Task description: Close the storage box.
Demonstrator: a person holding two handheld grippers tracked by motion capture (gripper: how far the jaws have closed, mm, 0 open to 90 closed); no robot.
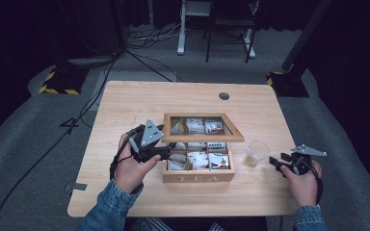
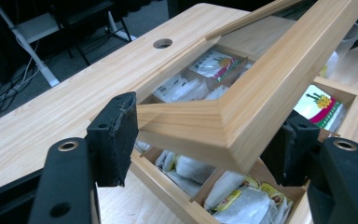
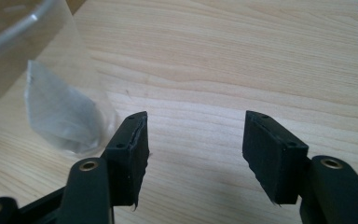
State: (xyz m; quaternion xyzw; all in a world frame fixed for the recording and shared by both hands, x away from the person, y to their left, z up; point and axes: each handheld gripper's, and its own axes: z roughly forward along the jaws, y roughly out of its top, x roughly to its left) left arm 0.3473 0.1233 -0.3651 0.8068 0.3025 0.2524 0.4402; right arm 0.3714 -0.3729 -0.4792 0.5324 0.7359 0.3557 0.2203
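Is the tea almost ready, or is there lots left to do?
One tea bag already sits in the clear cup. The left gripper is holding up the lid of the wooden tea box. The right gripper is open and empty beside the cup. Probably left: lowering the lid to close the box.

The tea box point(image 1: 198, 176) stood mid-table with its raised lid point(image 1: 203, 136) overhanging the rear compartments, so entry there was blocked from above and the front row lay open to a downward reach; the left gripper point(image 1: 161, 150), clamped on the lid's corner, barred the box's left flank. Right of the box a clear cup point(image 1: 256, 153) stood close by, leaving only a narrow lane between them; beyond the cup the right gripper point(image 1: 278, 162) hung with jaws apart over bare tabletop point(image 1: 250, 192); behind the box the wood ran clear to a cable hole point(image 1: 224, 96).
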